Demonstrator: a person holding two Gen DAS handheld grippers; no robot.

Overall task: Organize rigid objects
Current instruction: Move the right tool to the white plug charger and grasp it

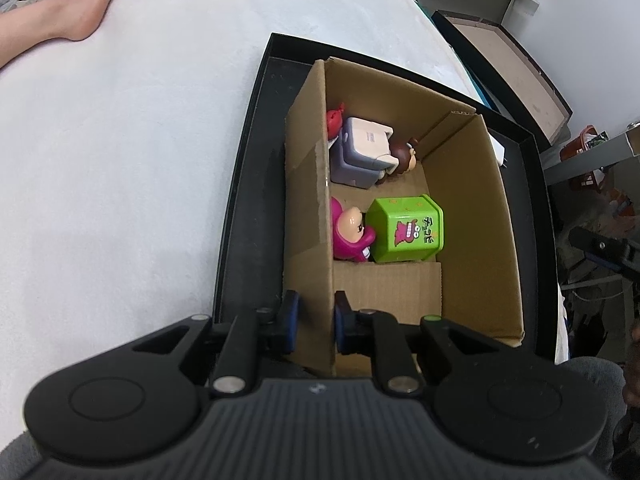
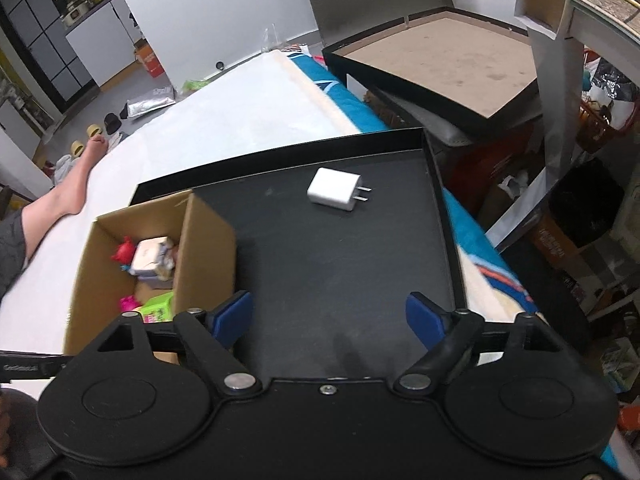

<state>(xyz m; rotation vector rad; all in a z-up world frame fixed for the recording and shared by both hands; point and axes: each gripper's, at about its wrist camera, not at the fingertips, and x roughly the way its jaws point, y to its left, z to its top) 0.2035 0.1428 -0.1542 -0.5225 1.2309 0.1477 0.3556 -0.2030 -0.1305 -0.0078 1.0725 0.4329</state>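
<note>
Left tongs (image 1: pixel 314 322), nearly closed, pinch the near end of the box's left wall between their blue pads (image 1: pixel 289 320). The cardboard box (image 1: pixel 472 216) stands open in the black tray (image 1: pixel 240 216), against its left side. Inside the box, nearest, a green carton toy (image 1: pixel 406 228) printed with a red cartoon creature and green Japanese characters, too small to read with certainty; touching it on the left, a pink figure (image 1: pixel 352 232). Farther in, a grey-and-white box toy (image 1: pixel 362 152), its label too small to read, with a red figure (image 1: pixel 334 120) at its left and a brown-haired figure (image 1: pixel 406 156) at its right.

Right tongs (image 2: pixel 329 320), wide open, nothing between the pads, hang over the bare tray floor to the right of the box. Beyond them, well apart, a white charger (image 2: pixel 335 188) lies flat on the tray, prongs pointing right. The tray rests on a white bed (image 2: pixel 240 120). A bare foot (image 2: pixel 80 172) lies on the bed's far left edge.
</note>
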